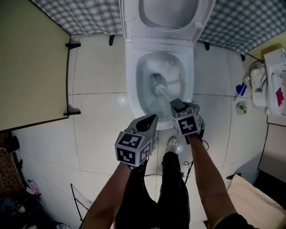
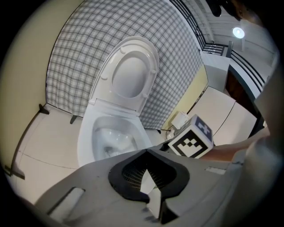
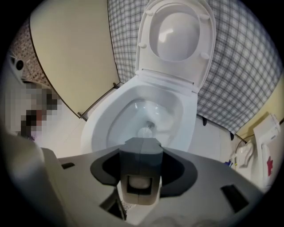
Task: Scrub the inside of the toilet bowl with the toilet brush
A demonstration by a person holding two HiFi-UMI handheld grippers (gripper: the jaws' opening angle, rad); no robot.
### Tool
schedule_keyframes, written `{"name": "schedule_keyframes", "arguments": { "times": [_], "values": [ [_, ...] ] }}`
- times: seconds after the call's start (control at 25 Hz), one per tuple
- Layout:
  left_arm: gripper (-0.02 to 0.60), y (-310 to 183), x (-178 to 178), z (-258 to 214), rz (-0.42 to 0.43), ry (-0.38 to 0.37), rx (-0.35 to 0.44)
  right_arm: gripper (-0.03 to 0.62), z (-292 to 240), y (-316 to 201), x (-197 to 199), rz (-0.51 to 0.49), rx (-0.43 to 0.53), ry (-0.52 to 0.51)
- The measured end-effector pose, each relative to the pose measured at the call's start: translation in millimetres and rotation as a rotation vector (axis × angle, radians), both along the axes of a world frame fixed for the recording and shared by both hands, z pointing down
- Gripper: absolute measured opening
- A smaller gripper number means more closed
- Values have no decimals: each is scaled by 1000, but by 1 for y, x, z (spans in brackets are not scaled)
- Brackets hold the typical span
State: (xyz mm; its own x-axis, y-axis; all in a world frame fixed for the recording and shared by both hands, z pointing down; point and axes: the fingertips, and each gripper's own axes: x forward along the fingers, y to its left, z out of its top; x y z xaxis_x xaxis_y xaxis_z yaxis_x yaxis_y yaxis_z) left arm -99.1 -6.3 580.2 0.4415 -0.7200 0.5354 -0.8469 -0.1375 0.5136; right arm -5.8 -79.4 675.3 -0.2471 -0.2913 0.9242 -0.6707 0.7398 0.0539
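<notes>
The white toilet bowl point(image 1: 132, 96) stands with its seat and lid point(image 1: 167, 13) raised. A toilet brush reaches into it, and the brush head point(image 1: 157, 86) rests low in the bowl near the water. My right gripper point(image 1: 178, 106) hangs over the bowl's front rim, pointing steeply down, shut on the brush's white handle point(image 3: 141, 185). The right gripper view shows the brush head point(image 3: 145, 131) just beyond the jaws. My left gripper point(image 1: 151, 120) hovers beside it at the front rim, its jaws meeting in a point with nothing held. The bowl point(image 2: 91, 133) lies ahead in the left gripper view.
A yellow partition point(image 1: 31, 67) closes the left side and a checked wall runs behind the toilet. A white fixture point(image 1: 273, 80) and a blue item point(image 1: 241, 89) stand at the right. The person's dark legs and a shoe point(image 1: 172, 144) stand below the bowl, with thin cables on the tiled floor.
</notes>
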Motion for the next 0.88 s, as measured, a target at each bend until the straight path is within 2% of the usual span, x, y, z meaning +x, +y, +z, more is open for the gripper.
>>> {"name": "schedule_keyframes", "arguments": {
  "times": [0.12,0.32,0.52,0.68,0.88],
  "values": [
    [8,2,-1,2,-5,8,4,218,3,-3,-8,-16,-2,11],
    [8,6,-1,0,-6,19,-2,218,-29,15,16,-42,12,62],
    [8,2,-1,-6,-4,23,9,218,-47,-3,31,-22,37,105],
    [8,0,-4,-3,-13,23,6,213,-18,-36,14,-60,32,128],
    [8,-2,-10,2,-27,32,10,202,4,-63,-15,-26,17,94]
  ]
}}
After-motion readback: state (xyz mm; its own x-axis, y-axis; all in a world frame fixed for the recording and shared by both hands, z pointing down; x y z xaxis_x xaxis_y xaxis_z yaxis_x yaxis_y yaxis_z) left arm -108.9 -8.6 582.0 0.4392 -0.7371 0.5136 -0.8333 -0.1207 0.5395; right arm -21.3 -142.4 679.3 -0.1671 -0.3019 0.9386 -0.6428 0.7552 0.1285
